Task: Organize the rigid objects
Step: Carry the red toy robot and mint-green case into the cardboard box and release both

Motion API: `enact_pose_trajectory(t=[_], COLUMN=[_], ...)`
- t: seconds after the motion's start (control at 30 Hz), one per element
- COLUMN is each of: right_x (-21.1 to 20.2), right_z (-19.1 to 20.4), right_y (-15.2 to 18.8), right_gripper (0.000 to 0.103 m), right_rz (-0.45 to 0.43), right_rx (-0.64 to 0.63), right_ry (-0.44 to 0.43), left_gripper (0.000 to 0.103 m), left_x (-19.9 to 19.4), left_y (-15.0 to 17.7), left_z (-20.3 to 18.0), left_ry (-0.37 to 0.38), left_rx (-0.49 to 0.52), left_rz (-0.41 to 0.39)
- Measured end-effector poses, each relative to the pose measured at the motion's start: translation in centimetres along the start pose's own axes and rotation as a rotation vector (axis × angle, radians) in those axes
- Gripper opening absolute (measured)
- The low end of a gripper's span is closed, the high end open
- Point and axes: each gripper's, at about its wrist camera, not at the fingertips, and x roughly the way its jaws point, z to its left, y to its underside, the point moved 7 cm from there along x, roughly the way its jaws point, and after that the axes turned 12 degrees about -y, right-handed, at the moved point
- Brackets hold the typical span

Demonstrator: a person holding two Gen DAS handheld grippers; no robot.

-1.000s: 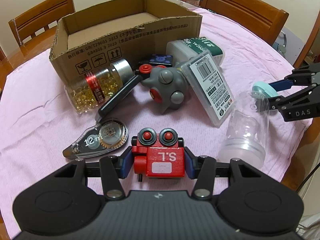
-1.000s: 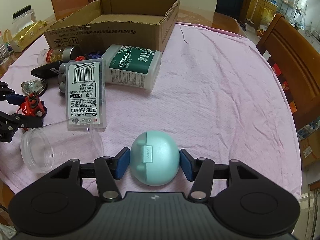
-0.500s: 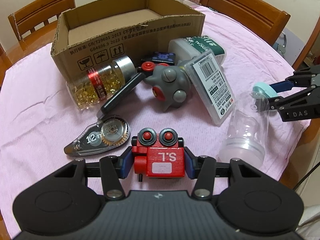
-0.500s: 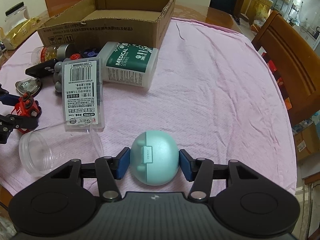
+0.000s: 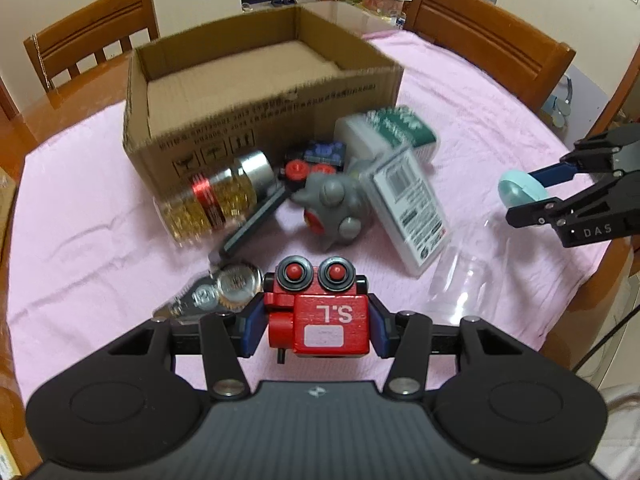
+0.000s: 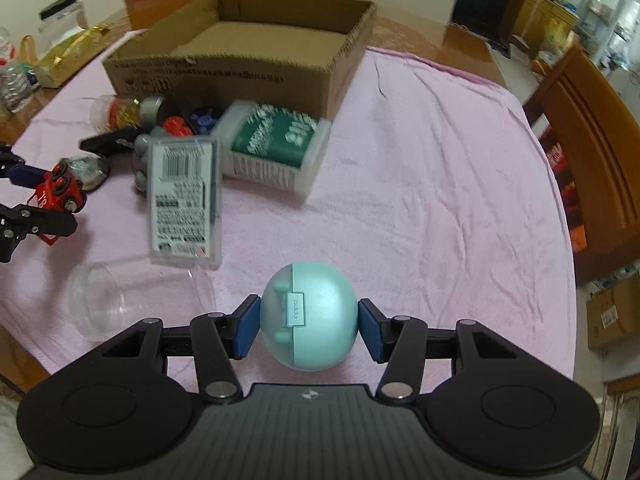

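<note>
My left gripper (image 5: 316, 326) is shut on a red toy robot (image 5: 320, 316) marked "S.L", held above the pink cloth. My right gripper (image 6: 308, 326) is shut on a round teal earbud case (image 6: 310, 316); it also shows at the right of the left wrist view (image 5: 520, 192). An open cardboard box (image 5: 260, 120) stands at the back, also in the right wrist view (image 6: 240, 68); its inside looks empty. The toy robot shows at the left of the right wrist view (image 6: 58, 192).
In front of the box lie a capsule bottle (image 5: 212, 200), a grey spiky toy (image 5: 336, 212), a barcode case (image 5: 412, 208), a green medical tub (image 6: 276, 148), a correction tape (image 5: 216, 292) and a clear jar (image 6: 132, 296). Wooden chairs (image 5: 488, 44) surround the table.
Both grippers have risen and moved forward toward the box with their objects still held. The objects on the cloth have not moved.
</note>
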Motion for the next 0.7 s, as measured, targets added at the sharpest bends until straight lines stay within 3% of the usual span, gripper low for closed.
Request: enact_pose_trajectory(t=[0.23,0.4,0.7], right_x=[-2.5,-3.8,-4.3], right_z=[0.8,1.5,2.3], right_y=[-3.9,-7.7,-13.8], right_gripper=[0.058,0.058,0.058], right_rz=[-0.033,-0.078,-0.142], right_rx=[-0.11,-0.183,-0.262], right_ry=[-0.07,-0.109,-0.136], left_gripper=[0.05,0.05,0.05], left_x=[-2.8,-4.2,-1.6], left_y=[-3.2,-7.5,-14.8], left_z=[0.8,2.3,5.3], left_ry=[0.002,-0.026,-0.087], left_rx=[0.005,0.005,-0.008], left_rz=[-0.032,-0.101,-0.156])
